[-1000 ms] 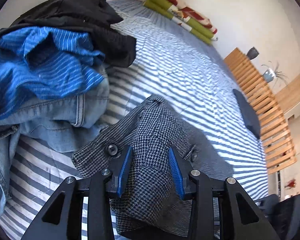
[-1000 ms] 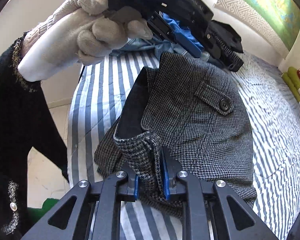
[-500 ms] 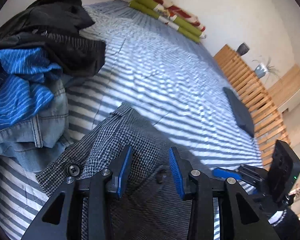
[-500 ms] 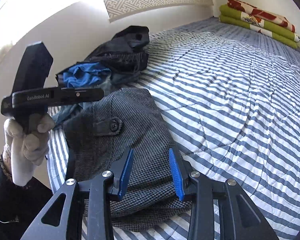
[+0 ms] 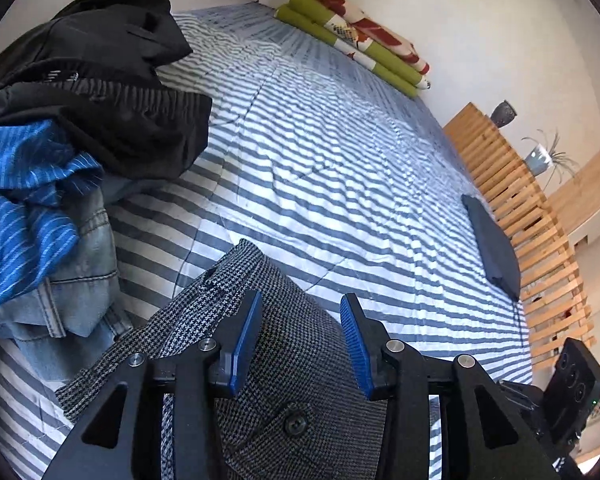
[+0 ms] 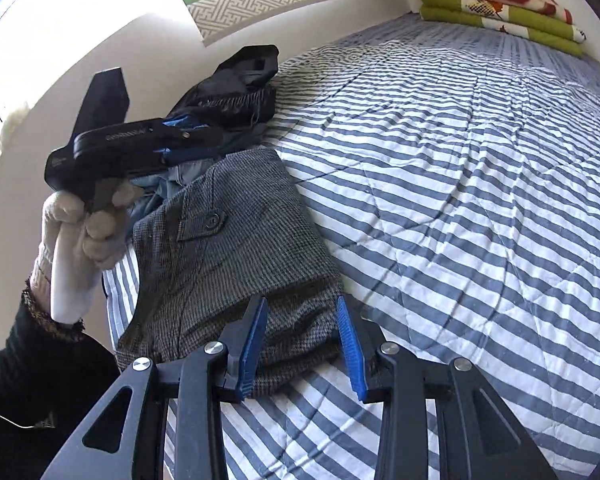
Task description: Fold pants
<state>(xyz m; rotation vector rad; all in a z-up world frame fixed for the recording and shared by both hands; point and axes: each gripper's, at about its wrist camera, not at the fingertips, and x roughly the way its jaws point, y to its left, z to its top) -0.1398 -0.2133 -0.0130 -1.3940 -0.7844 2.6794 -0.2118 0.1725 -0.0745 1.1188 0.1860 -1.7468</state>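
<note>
Grey houndstooth pants (image 6: 236, 248) lie folded in a compact bundle on the striped bed, a buttoned pocket flap facing up. In the left wrist view the same pants (image 5: 300, 360) fill the space under my left gripper (image 5: 300, 344), which hovers above them, open, with nothing between its blue pads. My right gripper (image 6: 300, 344) stands open over the near folded edge of the pants, also holding nothing. In the right wrist view a gloved hand (image 6: 84, 232) holds the left gripper's black body (image 6: 132, 148) above the pants' left side.
A heap of clothes lies beside the pants: black garments (image 5: 100, 80), a blue striped shirt (image 5: 24, 208) and jeans (image 5: 76, 292). Green and red folded blankets (image 5: 356, 40) sit at the bed's far end. A dark folded item (image 5: 496, 252) lies by wooden slats (image 5: 520, 200).
My right gripper let go of the pants' edge and opened, then drew back a little. The pants settled flat into a folded bundle. My left gripper lifted away over them, still open.
</note>
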